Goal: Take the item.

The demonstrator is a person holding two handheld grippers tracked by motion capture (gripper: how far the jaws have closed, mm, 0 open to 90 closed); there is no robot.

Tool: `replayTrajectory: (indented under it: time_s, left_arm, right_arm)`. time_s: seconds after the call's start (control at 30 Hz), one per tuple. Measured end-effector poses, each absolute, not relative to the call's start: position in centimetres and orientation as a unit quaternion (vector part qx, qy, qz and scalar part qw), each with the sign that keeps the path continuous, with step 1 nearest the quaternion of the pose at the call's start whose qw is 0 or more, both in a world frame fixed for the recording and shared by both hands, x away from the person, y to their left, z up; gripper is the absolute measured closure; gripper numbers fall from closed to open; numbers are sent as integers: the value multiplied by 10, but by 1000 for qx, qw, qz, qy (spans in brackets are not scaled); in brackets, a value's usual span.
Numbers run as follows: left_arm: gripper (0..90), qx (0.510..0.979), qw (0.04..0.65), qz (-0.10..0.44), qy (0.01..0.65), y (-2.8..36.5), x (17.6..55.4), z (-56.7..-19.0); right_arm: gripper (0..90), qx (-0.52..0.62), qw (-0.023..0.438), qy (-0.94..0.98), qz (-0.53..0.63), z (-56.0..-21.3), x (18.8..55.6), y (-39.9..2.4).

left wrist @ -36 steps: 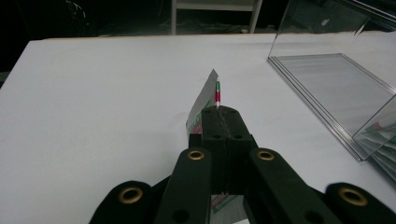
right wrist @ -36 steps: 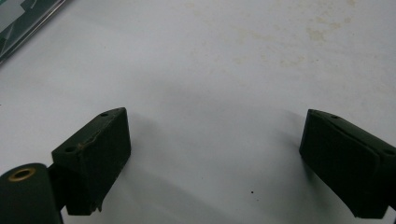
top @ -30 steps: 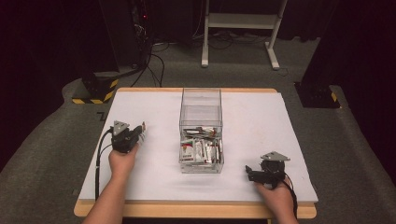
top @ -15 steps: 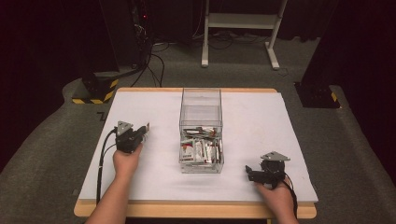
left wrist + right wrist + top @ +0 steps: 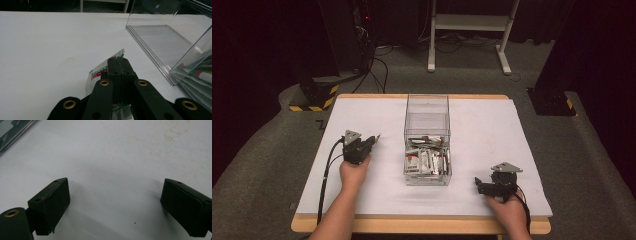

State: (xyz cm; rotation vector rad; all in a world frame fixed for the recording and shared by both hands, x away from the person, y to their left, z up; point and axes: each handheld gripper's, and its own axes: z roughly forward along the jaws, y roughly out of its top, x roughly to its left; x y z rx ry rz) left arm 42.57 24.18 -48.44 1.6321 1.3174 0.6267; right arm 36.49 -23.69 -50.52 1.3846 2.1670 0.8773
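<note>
Half the sachet (image 5: 100, 72) hides beneath the left hand-held gripper (image 5: 119, 61) — clamped.

A white-topped rectangular table with a wooden rim (image 5: 492, 120) carries a clear plastic rectangular box (image 5: 427, 115) at its centre, the box's near end heaped with flat red-and-white packets (image 5: 427, 161). Towards the table's left edge, the black left gripper (image 5: 374, 138) points at the box, a small silvery sachet (image 5: 376, 137) at its tips. Near the front right corner, the black right gripper (image 5: 477, 185) rests on the tabletop, pointing left.
</note>
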Motion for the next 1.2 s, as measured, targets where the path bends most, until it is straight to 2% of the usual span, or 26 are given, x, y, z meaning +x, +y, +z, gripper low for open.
replayTrajectory:
  time_s: [0.07,0.17,0.23,0.33,0.37,0.93,1.2]
  left_arm:
    - [885,664,463,250,531,239,426,-485]
    - [796,662,480,237,525,237,425,-484]
    - [784,638,503,226,537,232,424,-484]
    - [773,645,499,225,533,231,423,-484]
    - [769,668,480,233,519,235,422,-484]
    - [691,687,460,231,512,231,417,-486]
    - [595,701,450,229,503,231,413,-484]
  right_arm:
    - [86,498,210,780,316,-505,365,-237]
    - [86,498,210,780,316,-505,365,-237]
    - [86,498,211,780,316,-505,365,-237]
    - [86,498,211,780,316,-505,365,-237]
    - [86,498,211,780,316,-505,365,-237]
    - [86,498,211,780,315,-505,365,-237]
    - [86,498,211,780,315,-505,365,-237]
